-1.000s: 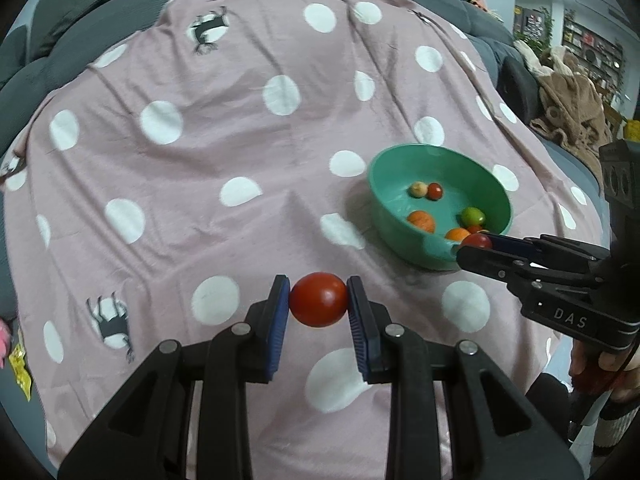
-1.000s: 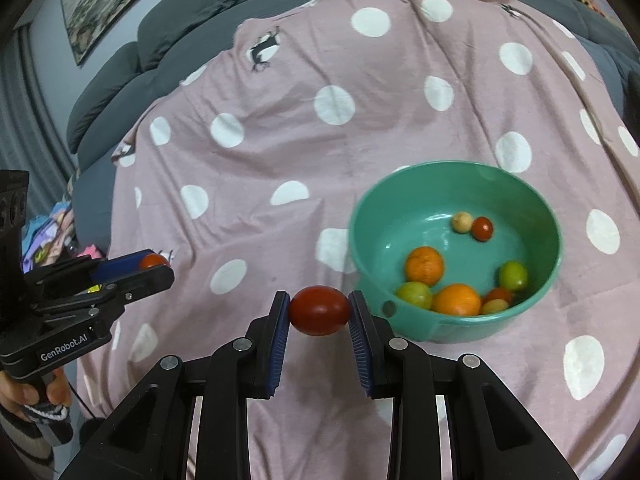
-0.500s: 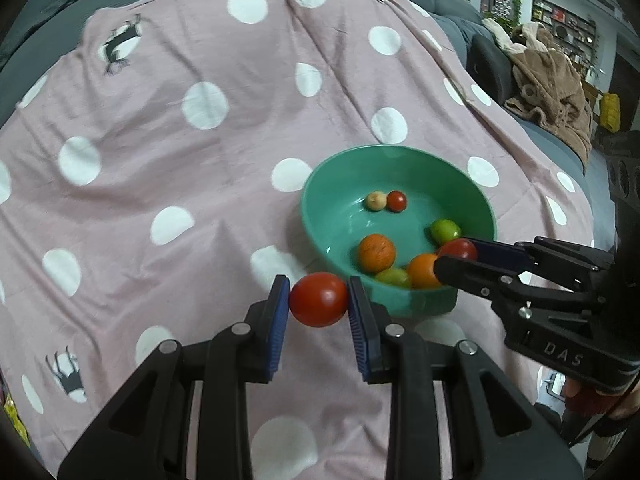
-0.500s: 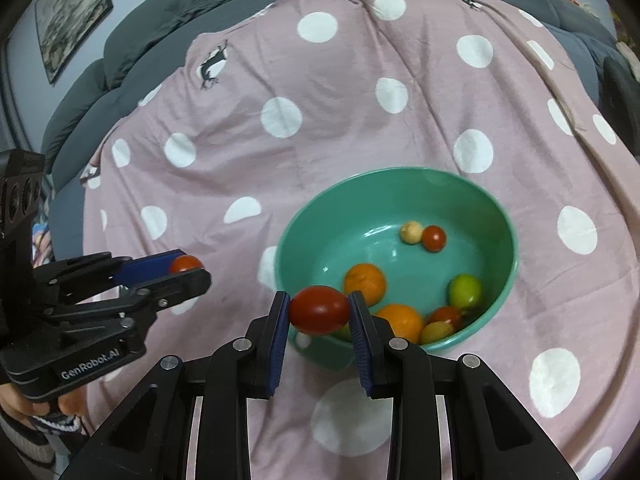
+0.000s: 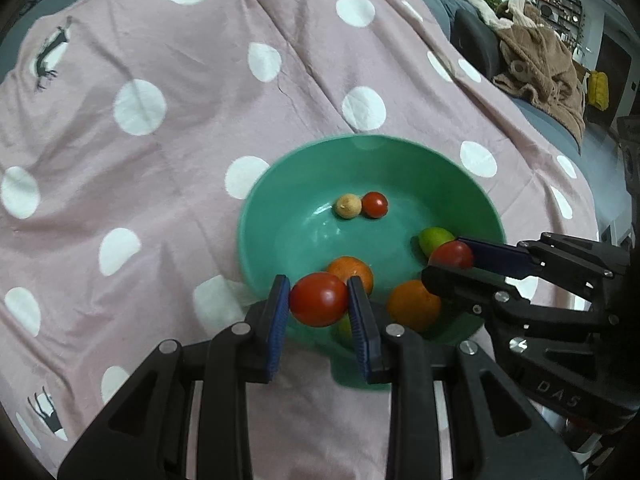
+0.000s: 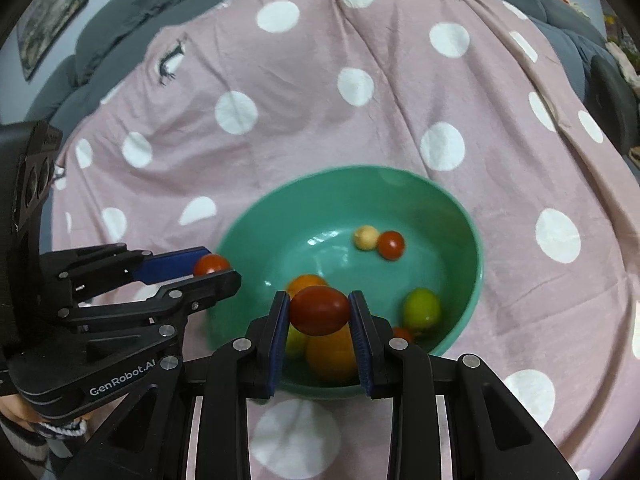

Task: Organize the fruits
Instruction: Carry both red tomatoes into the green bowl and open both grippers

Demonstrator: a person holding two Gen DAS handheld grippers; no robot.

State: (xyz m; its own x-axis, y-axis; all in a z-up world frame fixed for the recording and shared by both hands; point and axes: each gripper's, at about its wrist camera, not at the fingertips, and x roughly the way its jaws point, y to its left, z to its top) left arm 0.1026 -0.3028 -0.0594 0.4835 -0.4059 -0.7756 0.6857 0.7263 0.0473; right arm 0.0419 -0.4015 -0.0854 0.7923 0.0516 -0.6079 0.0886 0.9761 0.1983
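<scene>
A green bowl (image 5: 460, 172) (image 6: 468, 232) sits on the pink polka-dot blanket and holds several small fruits: oranges (image 5: 412, 304), a green fruit (image 6: 420, 308), a small red tomato (image 6: 391, 245) and a beige ball (image 5: 348, 206). My left gripper (image 5: 319, 305) is shut on a red tomato (image 5: 319, 305) over the bowl's near rim. My right gripper (image 6: 319, 310) is shut on another red tomato (image 6: 319, 310) above the bowl's near side. Each gripper also shows in the other's view, the right gripper (image 5: 452, 256) over the bowl's right side and the left gripper (image 6: 212, 266) at its left rim.
The pink blanket (image 5: 180, 140) covers a grey sofa (image 6: 120, 40). A brown robe (image 5: 540, 72) lies on the sofa to the right. Framed pictures (image 6: 48, 20) hang on the wall at the left.
Both grippers have moved forward toward the bowl with their tomatoes. They now hover at or over its near rim and the bowl looks larger.
</scene>
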